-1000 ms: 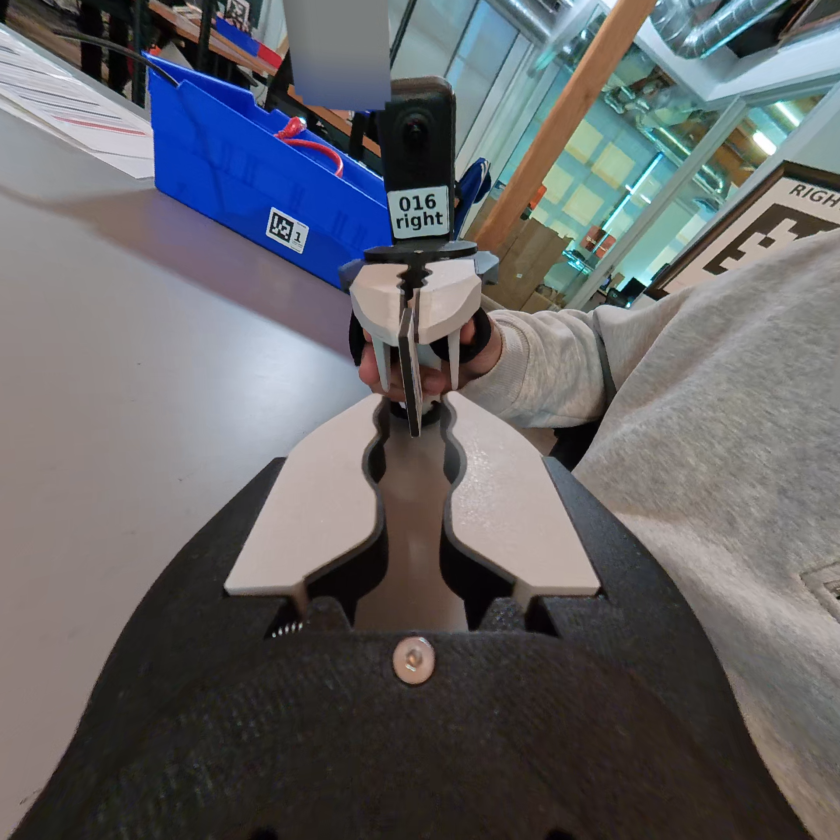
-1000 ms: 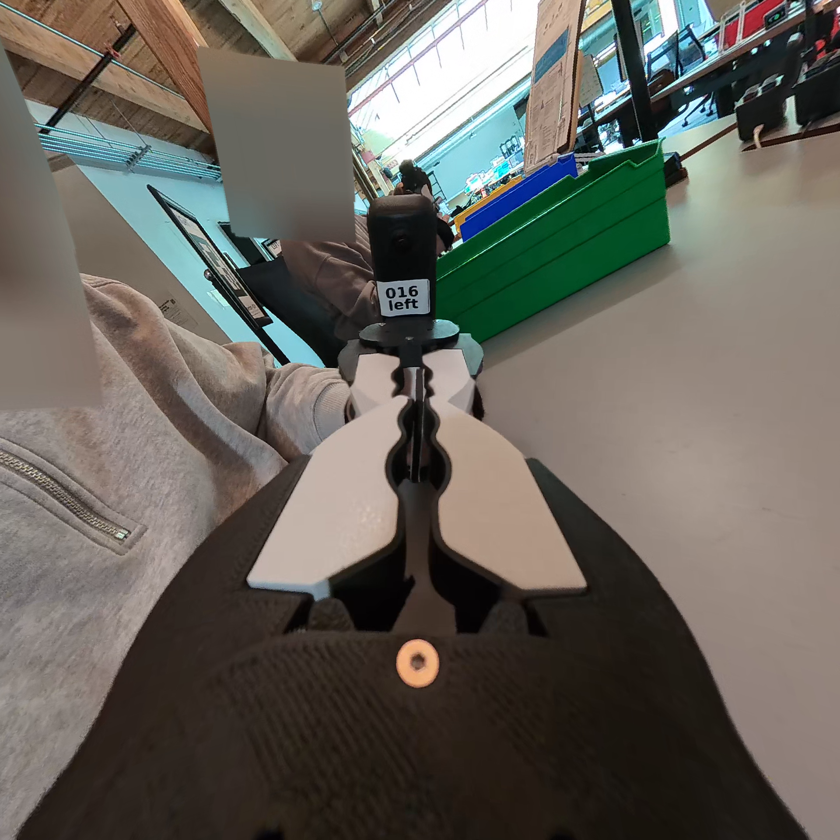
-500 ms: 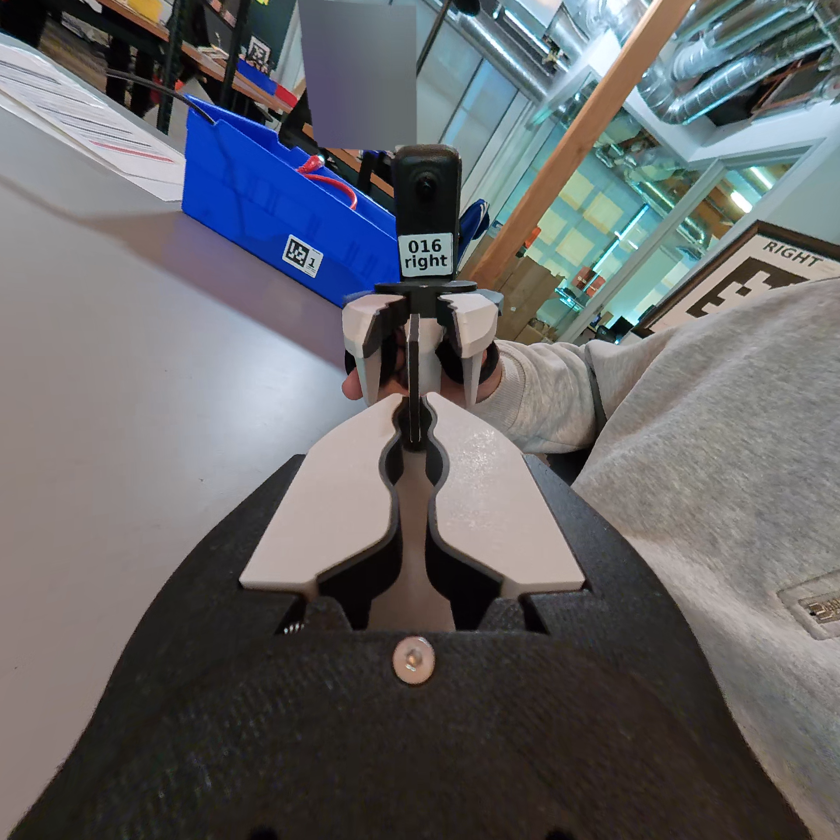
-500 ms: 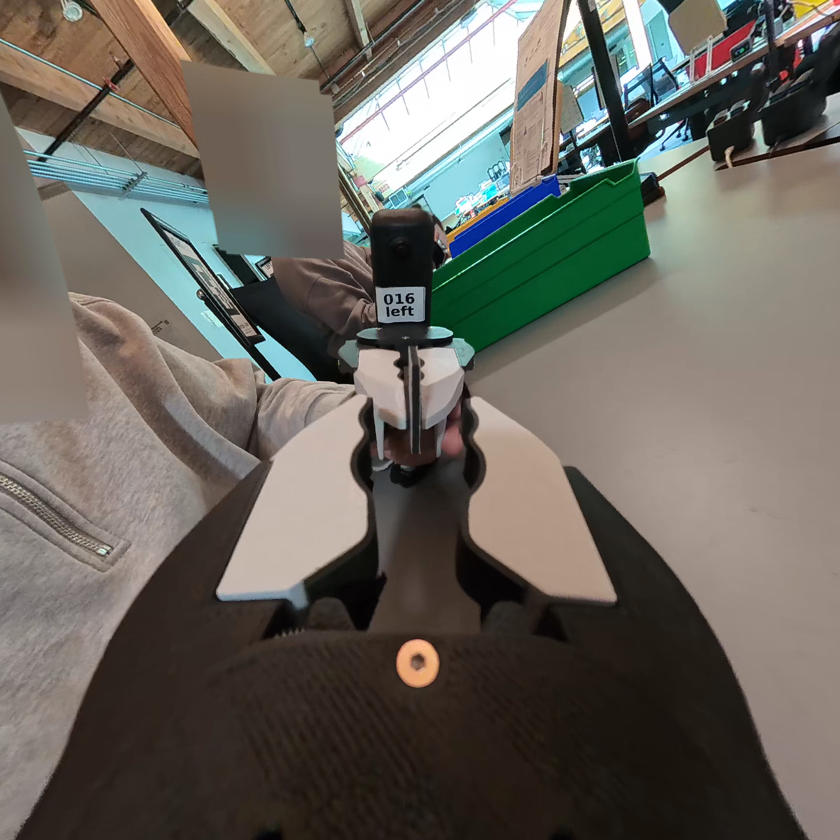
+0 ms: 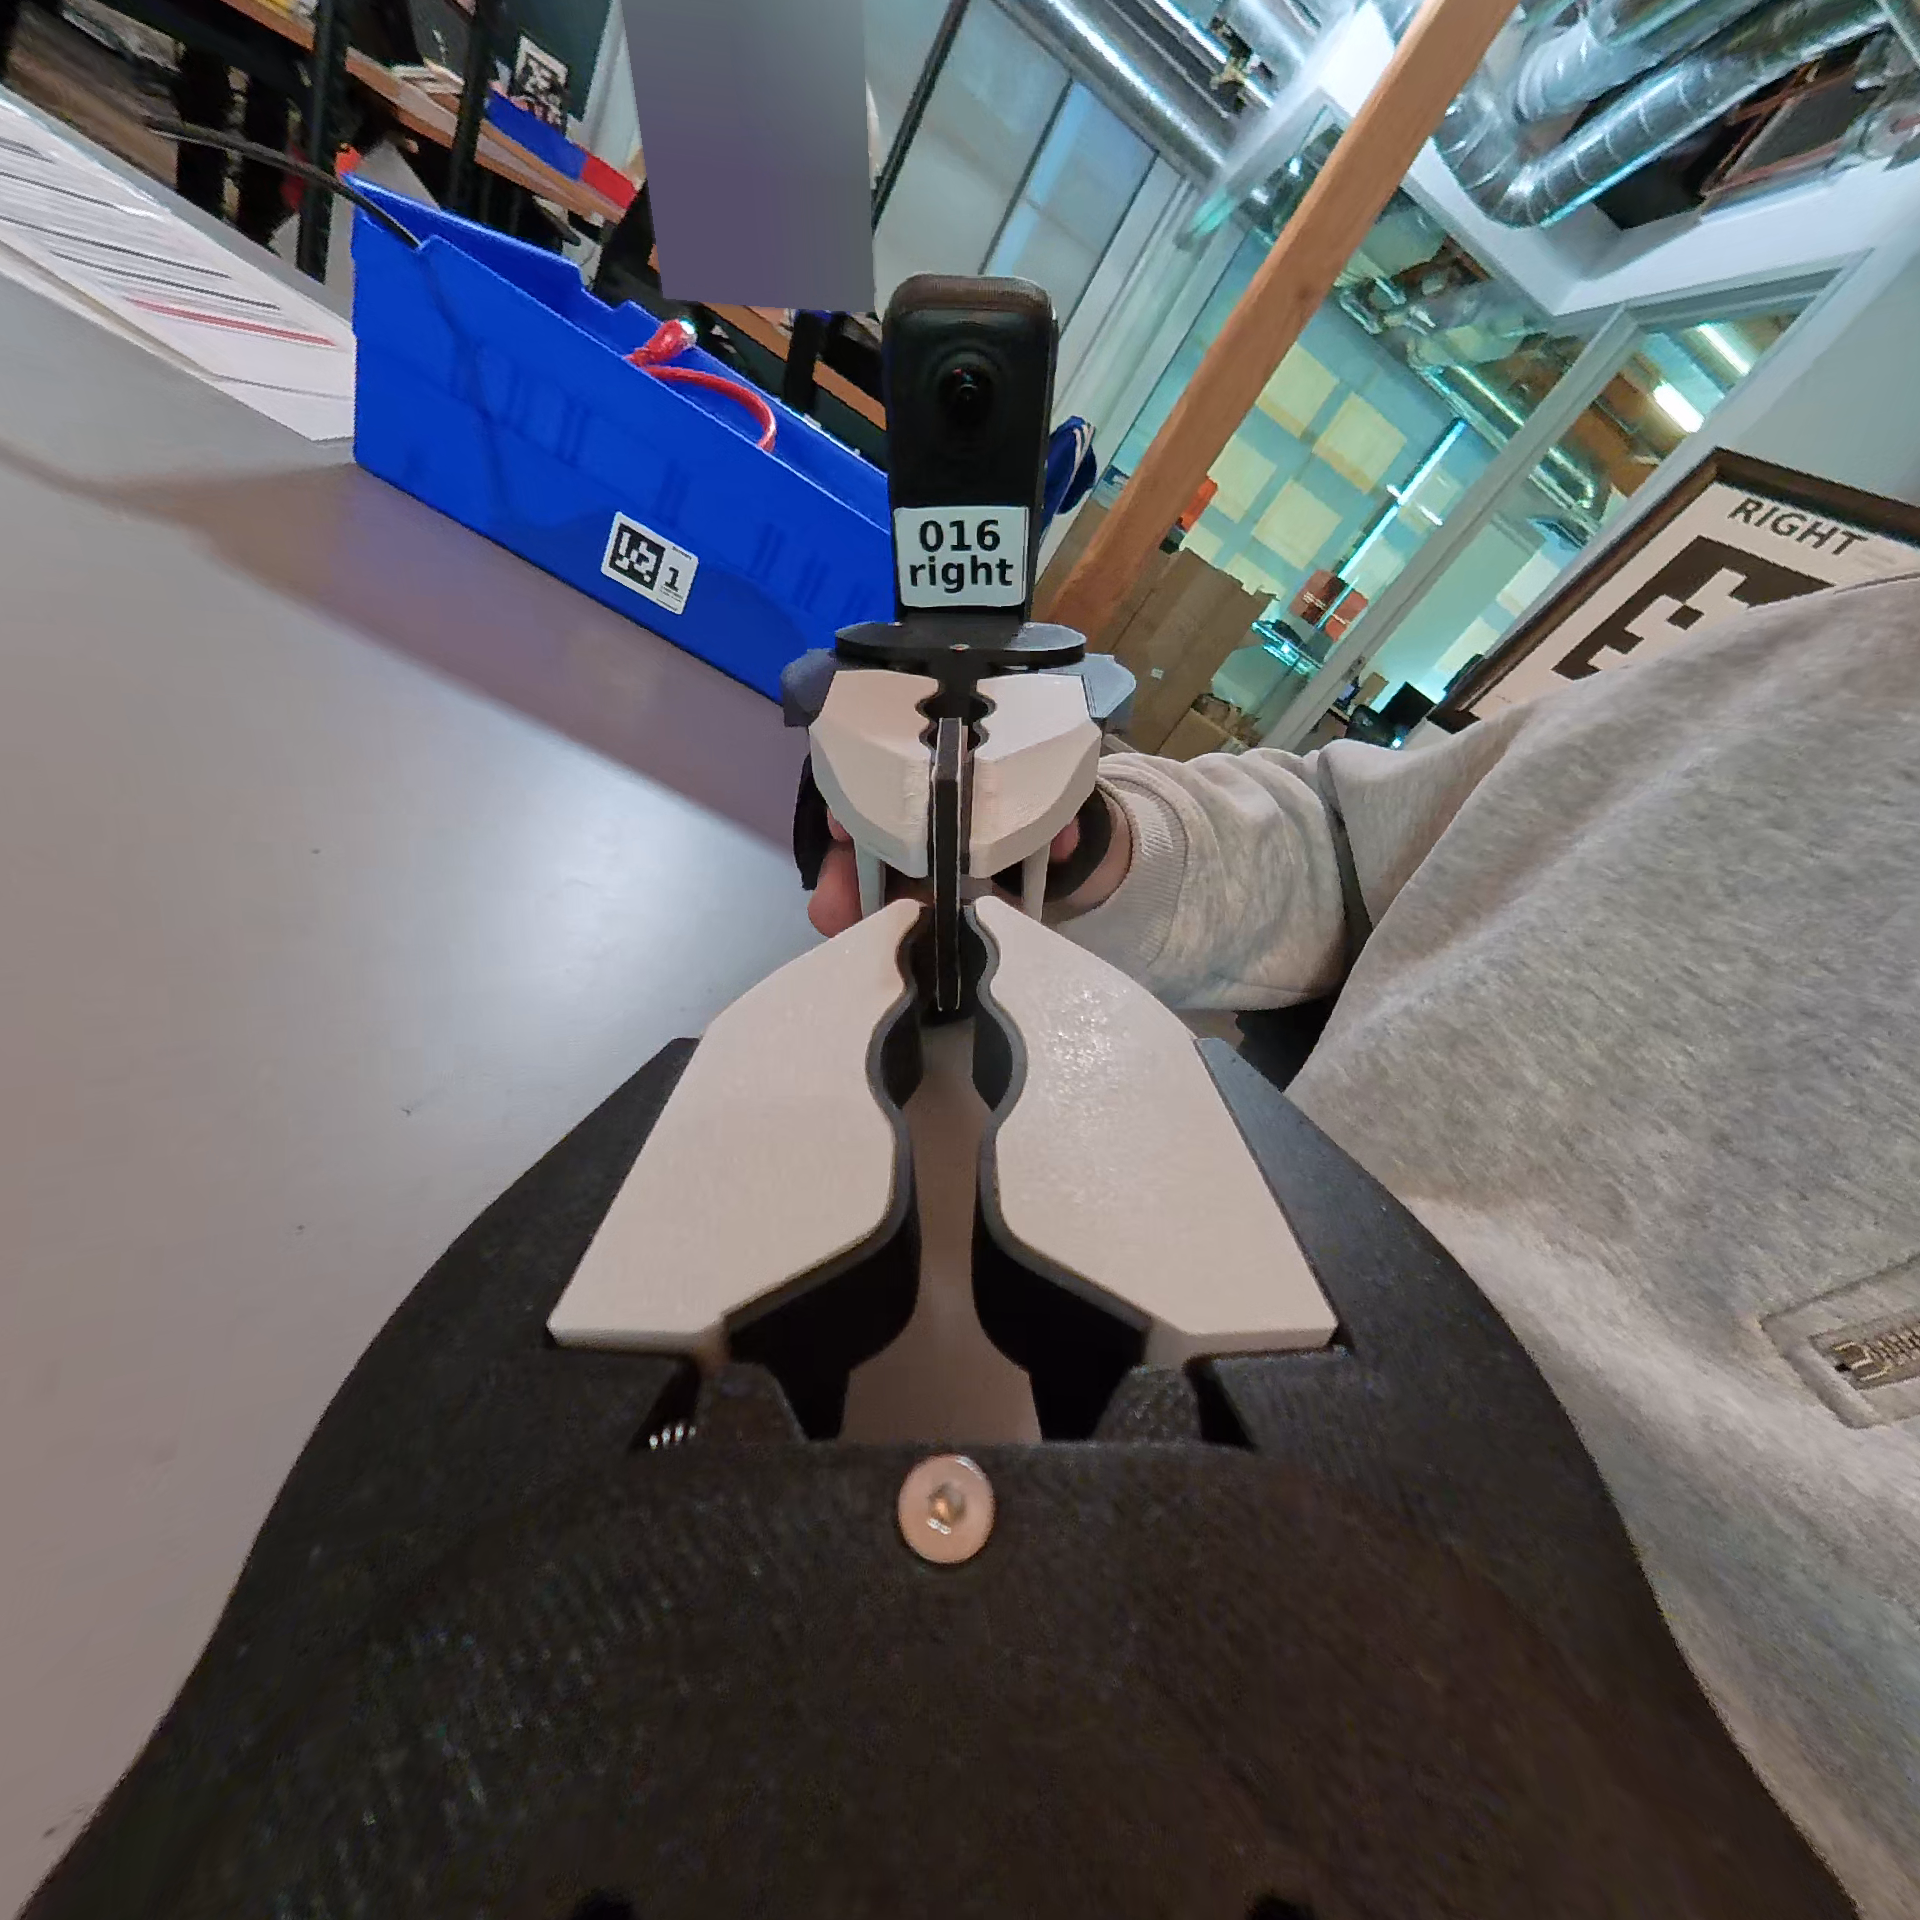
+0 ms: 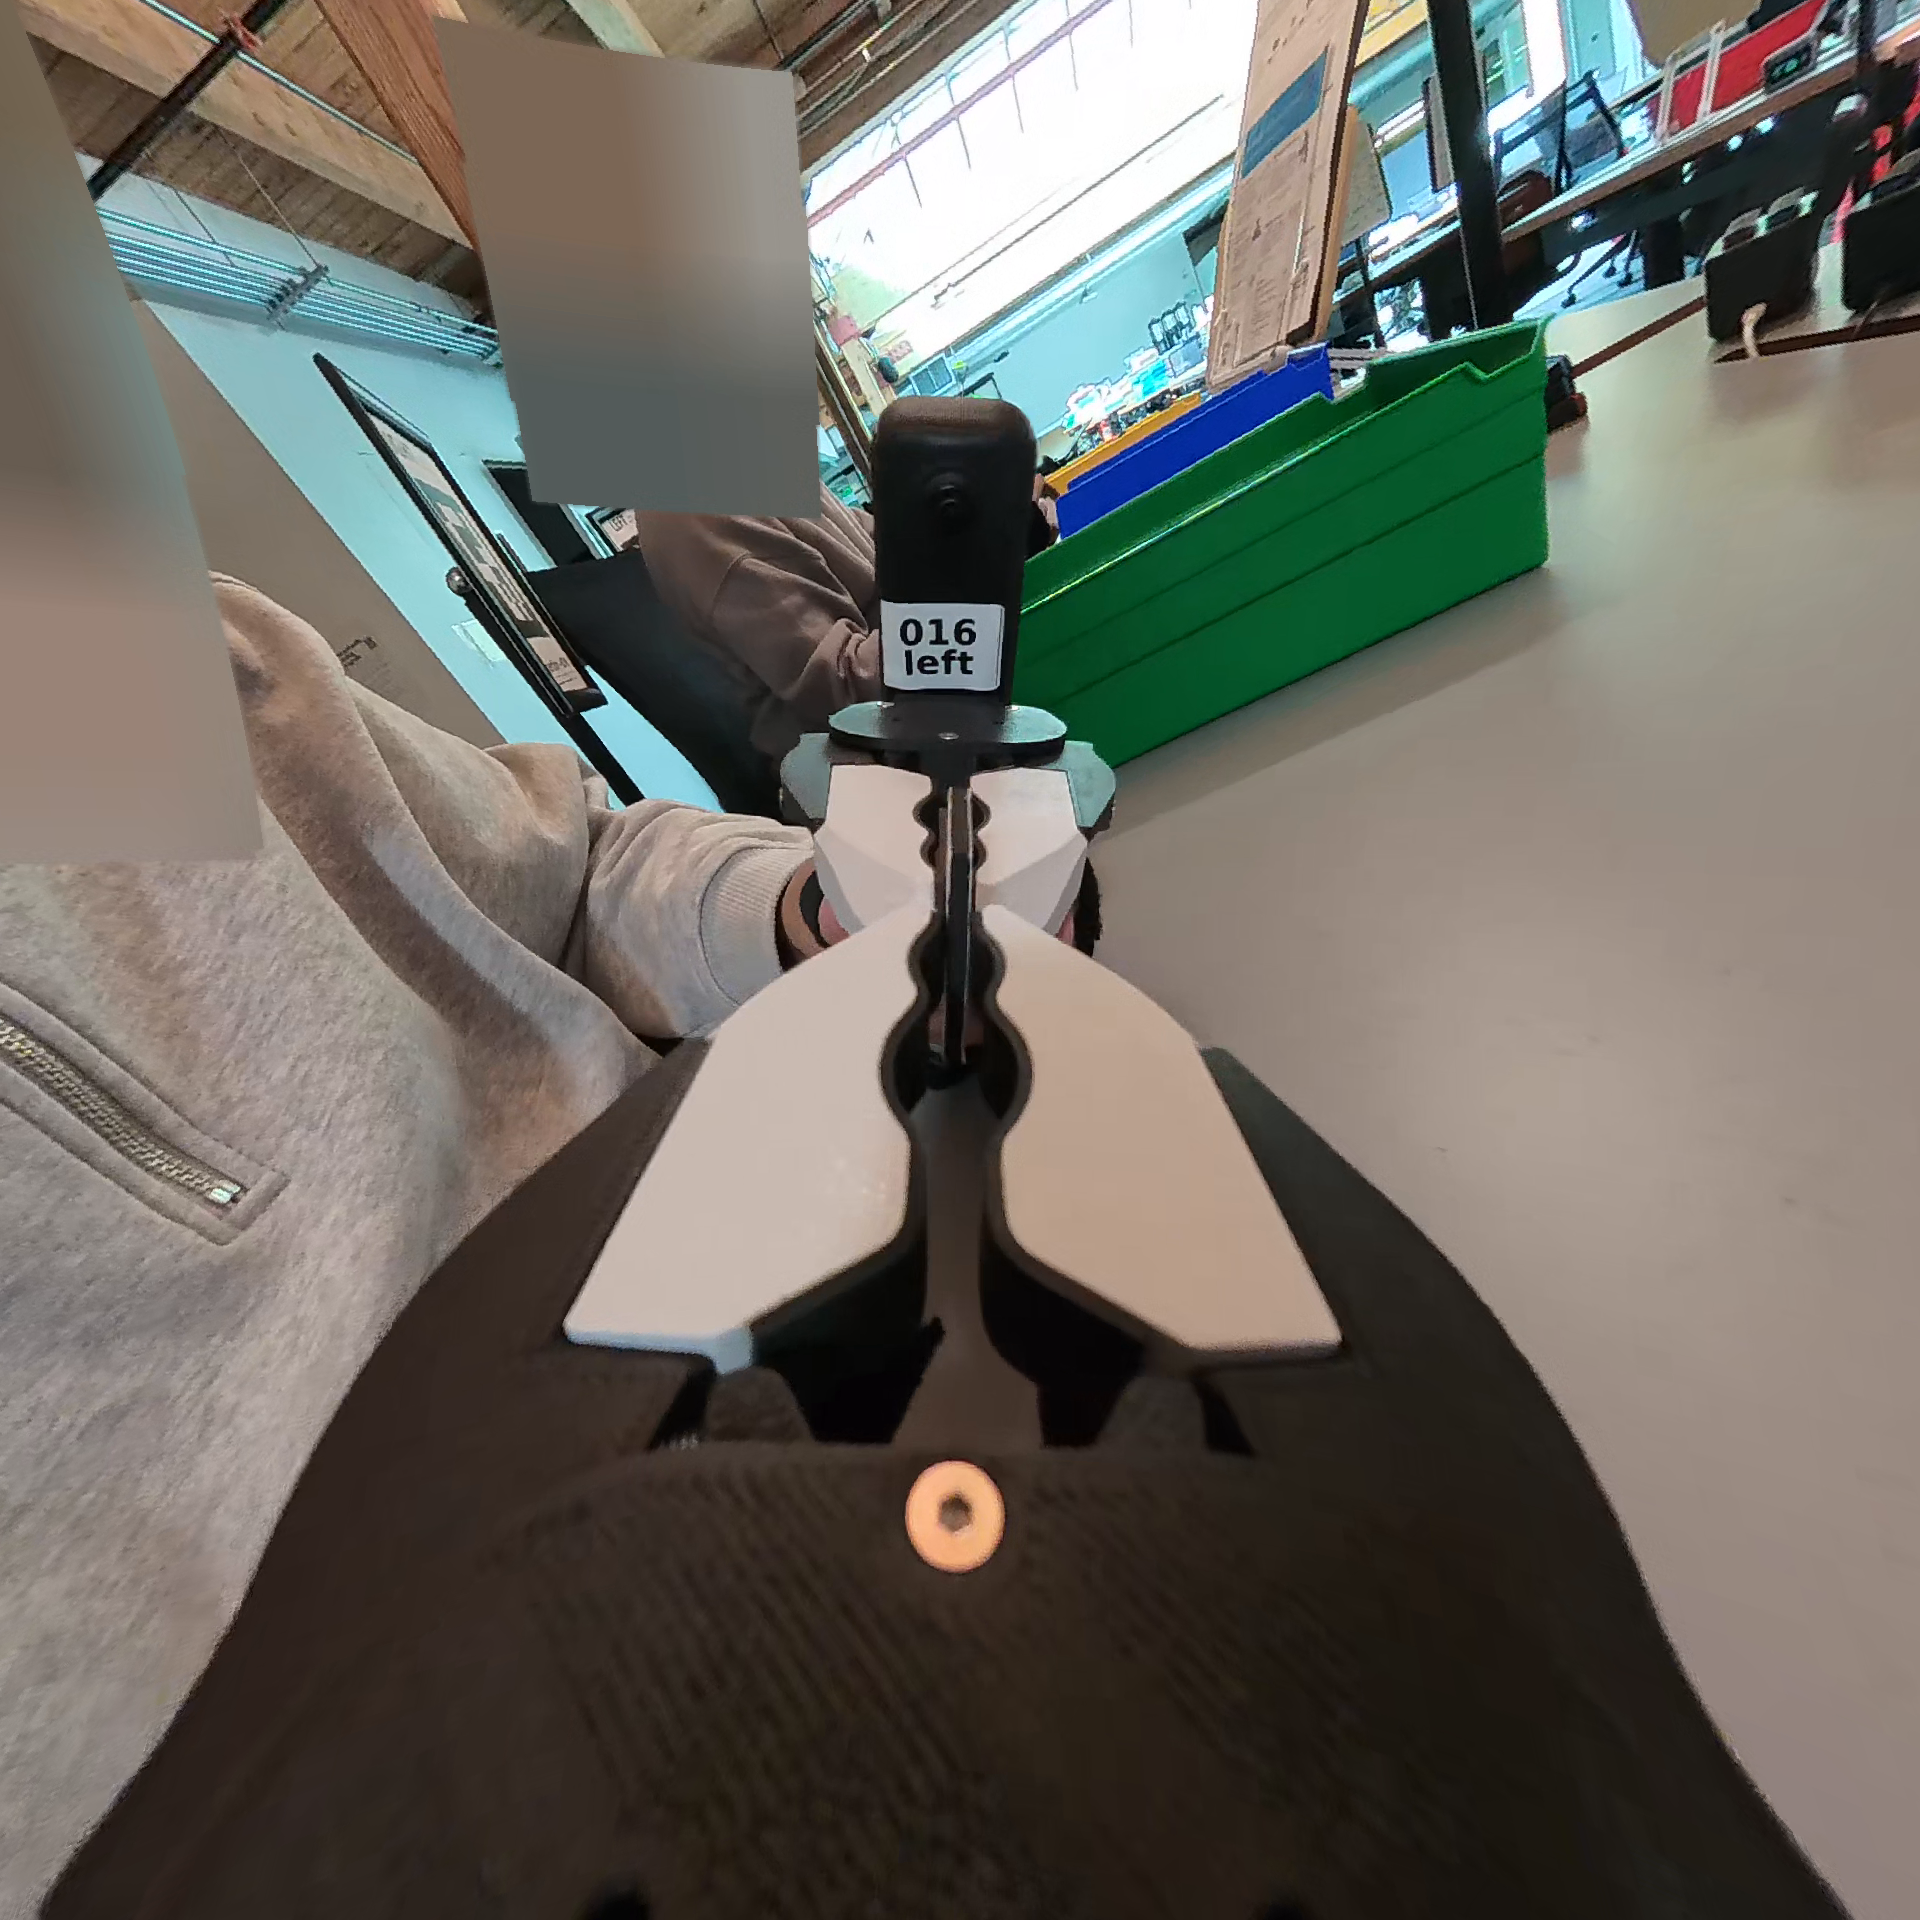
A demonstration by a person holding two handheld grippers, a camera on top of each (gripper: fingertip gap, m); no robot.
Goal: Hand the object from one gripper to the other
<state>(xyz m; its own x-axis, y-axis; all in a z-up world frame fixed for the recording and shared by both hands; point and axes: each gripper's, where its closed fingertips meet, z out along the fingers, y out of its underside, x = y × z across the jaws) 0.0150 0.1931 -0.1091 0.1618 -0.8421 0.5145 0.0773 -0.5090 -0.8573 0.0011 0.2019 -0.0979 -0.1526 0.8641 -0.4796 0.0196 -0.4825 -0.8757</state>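
A thin, flat black object [image 5: 945, 852] is seen edge-on, upright in the air between the two grippers, which face each other tip to tip. My left gripper [image 5: 948, 920] is shut on its near end. My right gripper [image 5: 951, 831] faces it with its white fingers closed on the far end. In the right wrist view my right gripper [image 6: 958, 925] is shut on the object [image 6: 961, 987], and the left gripper [image 6: 954, 873] is closed on it from the other side. Both hold it above the grey table [image 5: 260, 831].
A blue bin [image 5: 582, 457] holding a red cable stands on the table behind the right gripper. A green bin [image 6: 1299, 582] stands behind the left gripper. The person's grey sleeve [image 5: 1558, 935] fills one side of each view. Paper sheets [image 5: 156, 281] lie at the far left. The grippers are tip to tip, or close to it.
One second ago the left was open and the right held the object. Half a second ago the left had shut on it and the right had opened. Now the right has shut on it again.
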